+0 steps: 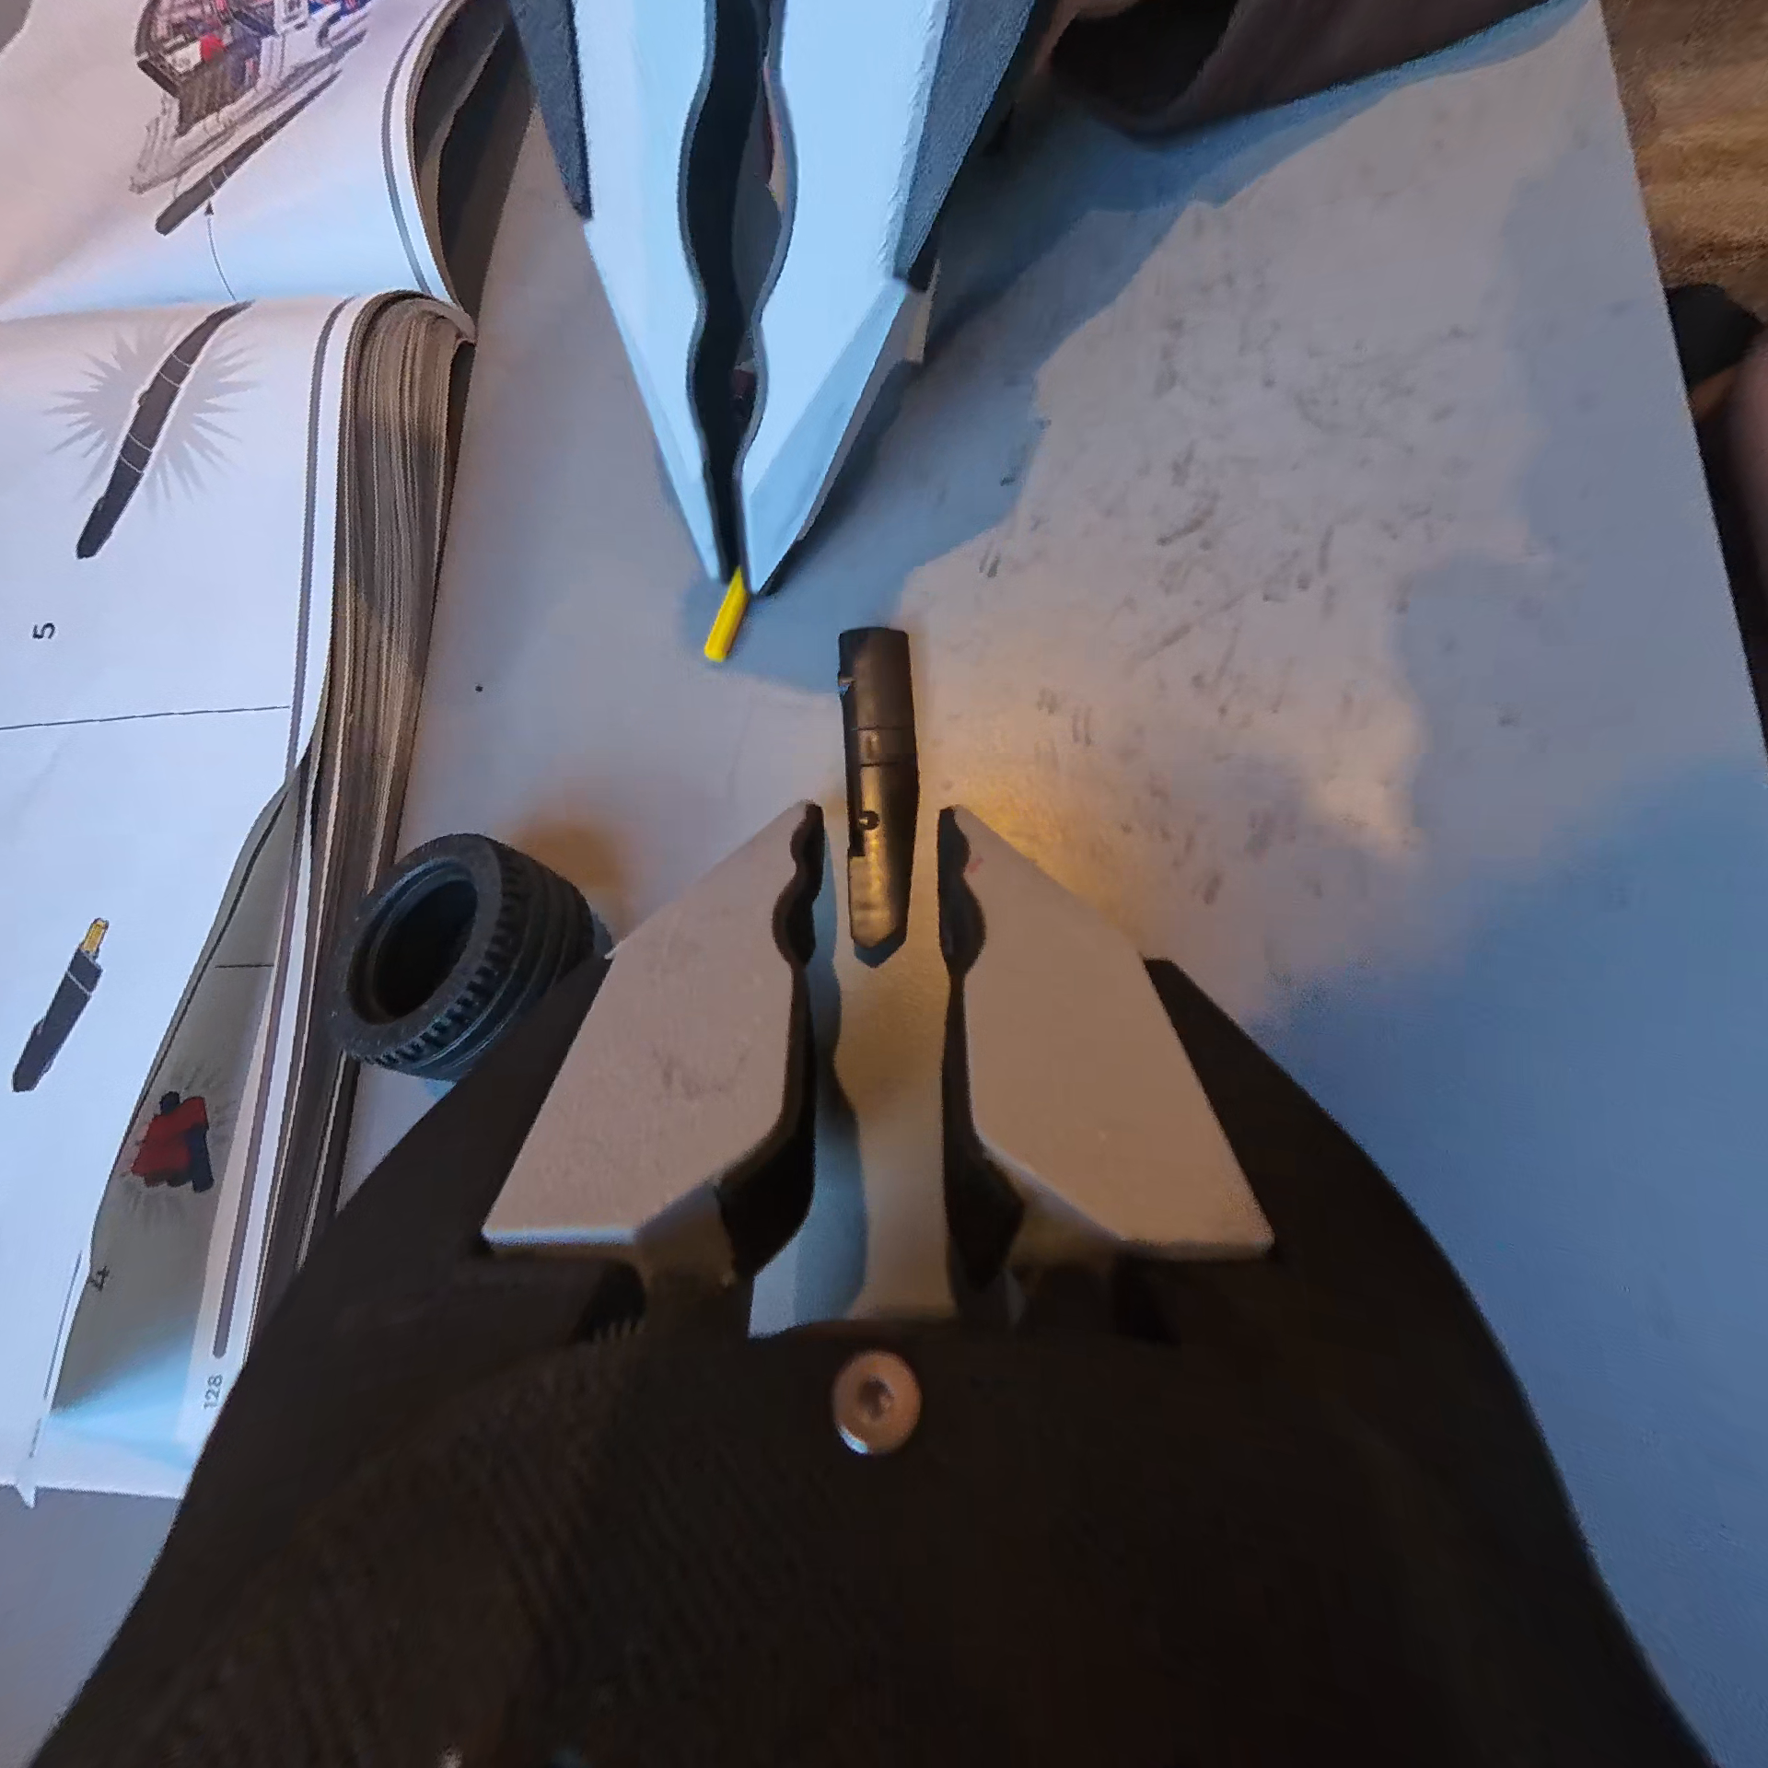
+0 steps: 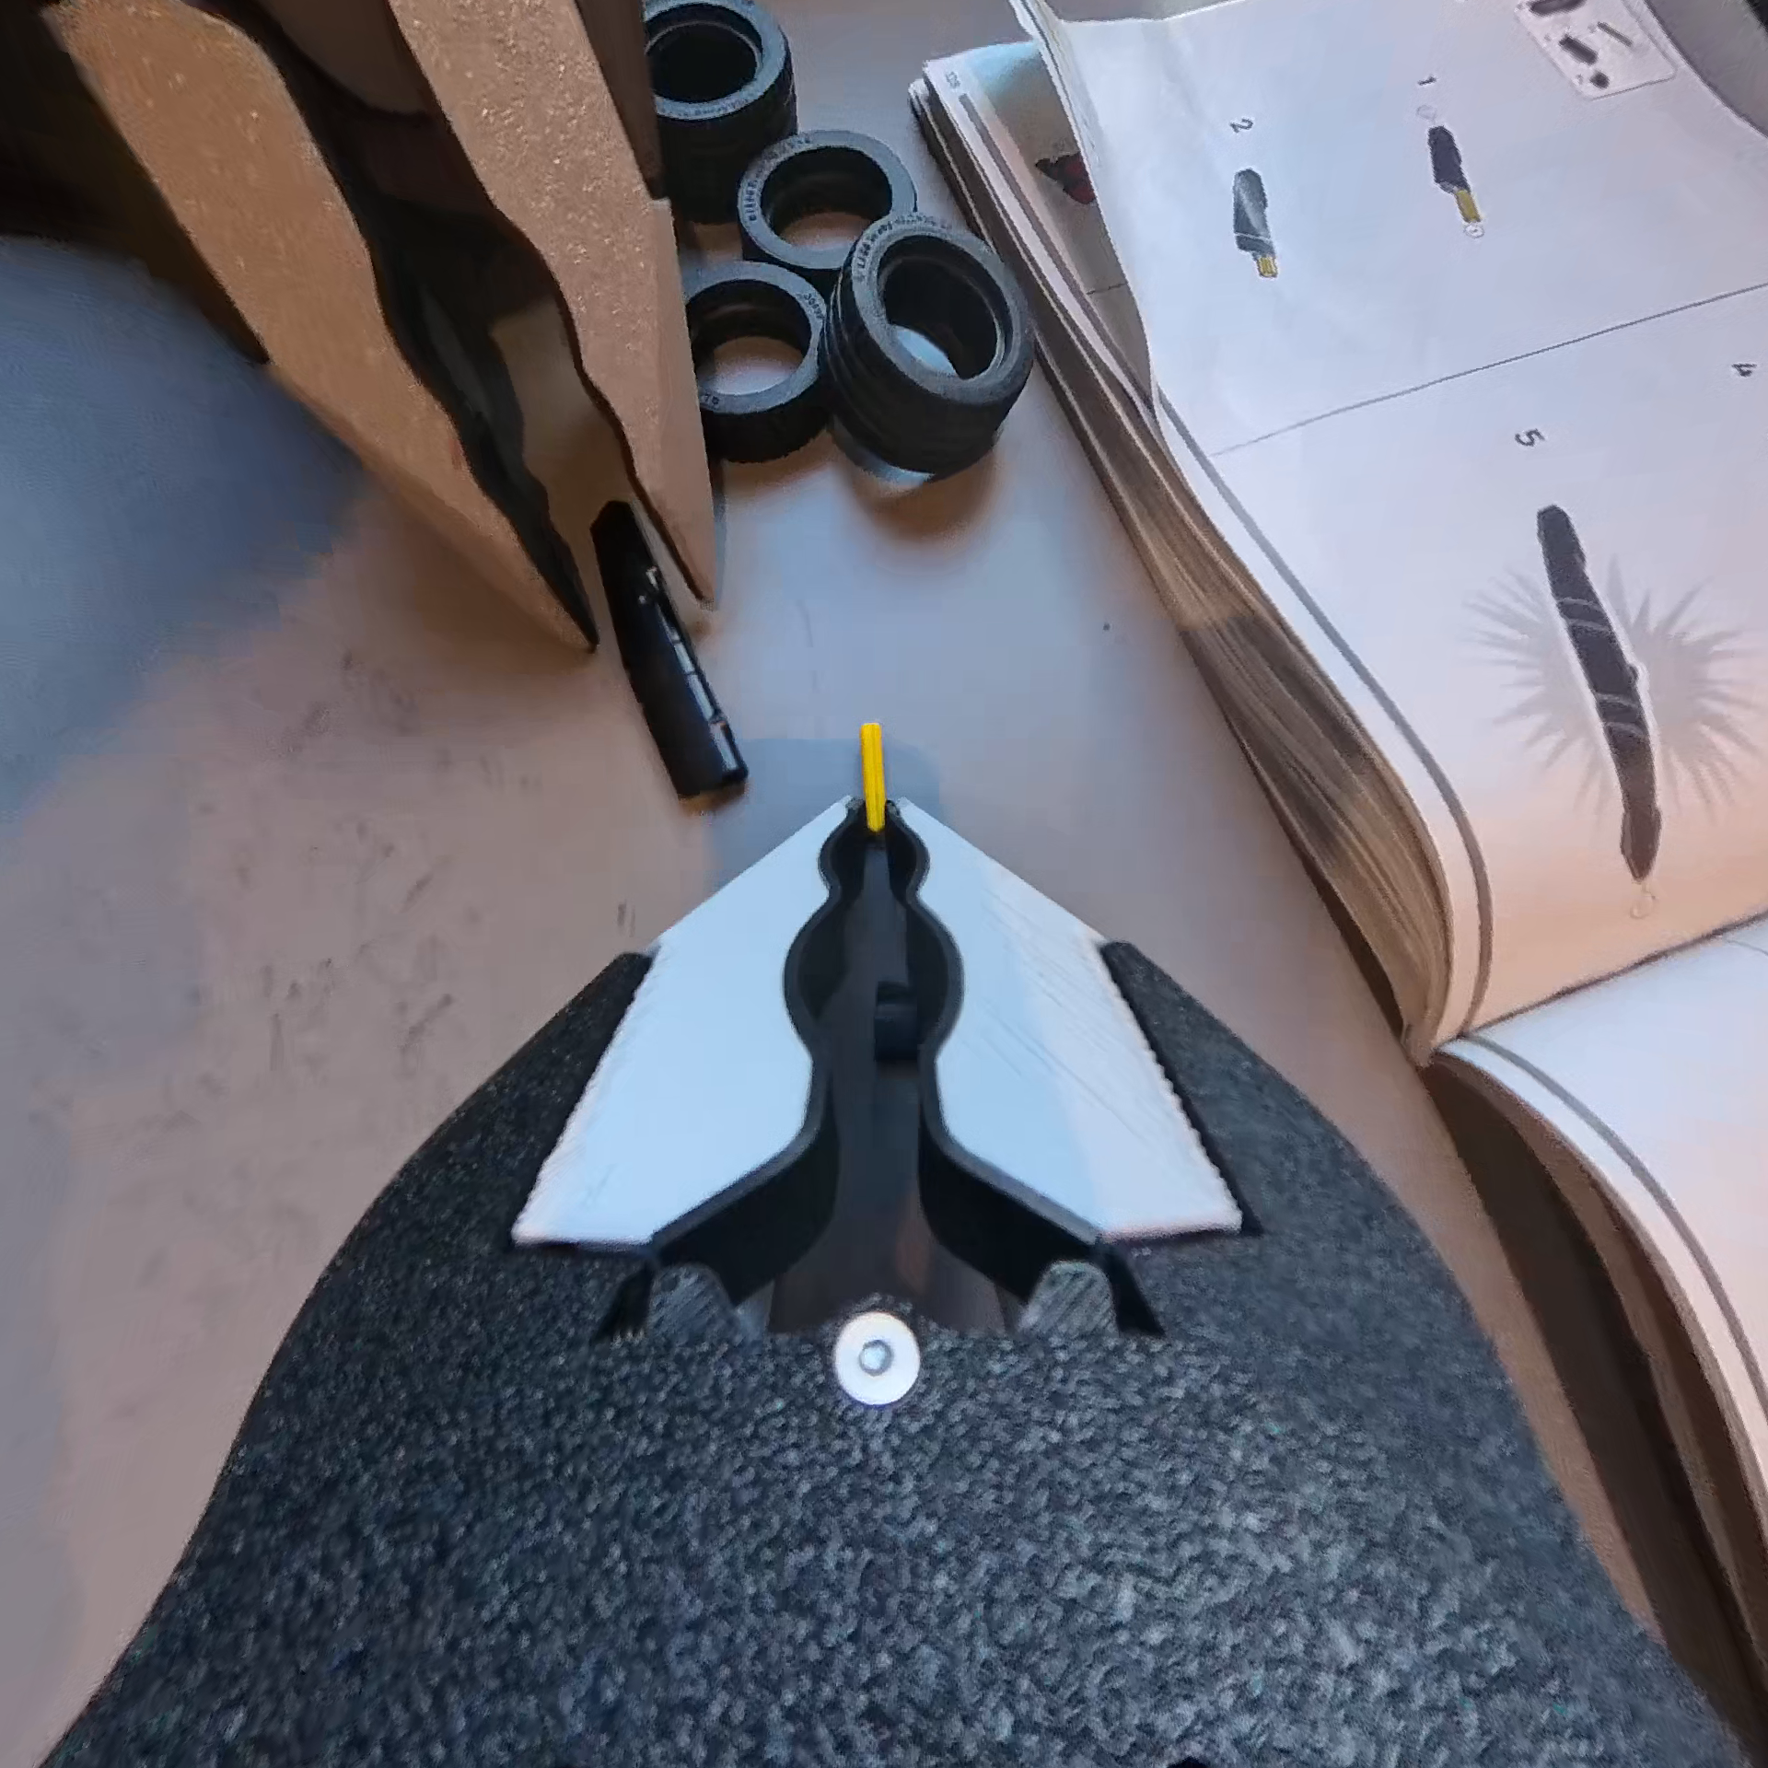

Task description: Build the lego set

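Left gripper (image 1: pixel 880 813) fills the lower half of its own view, jaws parted a little, with the black lego rod (image 1: pixel 878 794) lying on the table between the fingertips; a gap shows on both sides of the rod, so nothing is clamped. Right gripper (image 2: pixel 872 813) is pinched tight on a thin yellow axle (image 2: pixel 872 775) that pokes out past its tips; in the left wrist view the same gripper comes in from the top, pointing down at the table, axle tip close to the surface. Grey table (image 1: pixel 1244 478) is scuffed, lit half warm, half in bluish shadow. Instruction booklet (image 2: pixel 1435 574) lies open and thick along one side, pages showing drawings of black rod parts. Black tyres (image 2: pixel 928 354) sit in a loose cluster of four near the booklet's edge, just beyond the left gripper's fingers as seen in the right wrist view; one tyre stands on its tread just beside the left gripper's finger (image 1: pixel 670 1005) and against the booklet. Black rod's far end points toward the yellow axle, the two near each other but apart. Rod looks built of several joined segments, one end tapered.
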Motion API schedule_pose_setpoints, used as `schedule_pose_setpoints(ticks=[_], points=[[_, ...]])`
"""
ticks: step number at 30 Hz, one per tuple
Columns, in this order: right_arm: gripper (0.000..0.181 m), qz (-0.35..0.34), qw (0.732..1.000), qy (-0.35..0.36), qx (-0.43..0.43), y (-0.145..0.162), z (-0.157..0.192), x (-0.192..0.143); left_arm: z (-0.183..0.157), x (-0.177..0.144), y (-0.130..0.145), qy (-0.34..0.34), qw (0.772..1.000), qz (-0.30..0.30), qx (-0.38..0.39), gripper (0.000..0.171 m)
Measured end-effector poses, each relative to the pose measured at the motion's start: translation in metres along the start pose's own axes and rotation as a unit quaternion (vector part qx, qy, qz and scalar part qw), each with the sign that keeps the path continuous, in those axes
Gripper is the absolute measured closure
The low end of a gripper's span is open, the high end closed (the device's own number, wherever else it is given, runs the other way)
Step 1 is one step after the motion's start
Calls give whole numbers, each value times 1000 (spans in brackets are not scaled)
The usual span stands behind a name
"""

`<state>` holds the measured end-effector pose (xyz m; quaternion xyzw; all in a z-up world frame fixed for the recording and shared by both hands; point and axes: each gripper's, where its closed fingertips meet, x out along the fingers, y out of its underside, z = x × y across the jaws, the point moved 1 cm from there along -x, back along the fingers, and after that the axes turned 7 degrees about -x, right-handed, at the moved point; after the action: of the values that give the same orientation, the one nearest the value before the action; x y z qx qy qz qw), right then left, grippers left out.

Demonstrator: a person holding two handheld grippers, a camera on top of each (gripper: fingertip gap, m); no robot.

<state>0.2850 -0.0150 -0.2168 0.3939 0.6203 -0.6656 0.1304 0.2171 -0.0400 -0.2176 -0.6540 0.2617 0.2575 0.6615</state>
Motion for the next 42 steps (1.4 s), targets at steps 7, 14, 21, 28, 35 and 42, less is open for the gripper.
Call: schedule_pose_setpoints(ticks=[7, 14, 21, 28, 35, 42], points=[[179, -27, 999, -9, -43, 6, 16, -25, 0, 6, -11, 12, 999, -8, -48, 143], [179, -3, 997, -36, -67, 19, 30, -21, -1, 16, -21, 0, 999, 19, -38, 143], [179, 0, 997, -41, -70, 19, 32, -19, -4, 21, -18, 3, 999, 28, -17, 159], [179, -1, 997, -68, -42, 20, 31, -19, -10, 22, -19, 34, 999, 9, -20, 159], [179, -2, 997, -55, -56, 19, 32, -18, -13, 29, -25, 36, 999, 8, -15, 159], [179, -3, 997, -70, -32, 17, 33, -18, -13, 30, -26, 33, 999, 8, -18, 159]])
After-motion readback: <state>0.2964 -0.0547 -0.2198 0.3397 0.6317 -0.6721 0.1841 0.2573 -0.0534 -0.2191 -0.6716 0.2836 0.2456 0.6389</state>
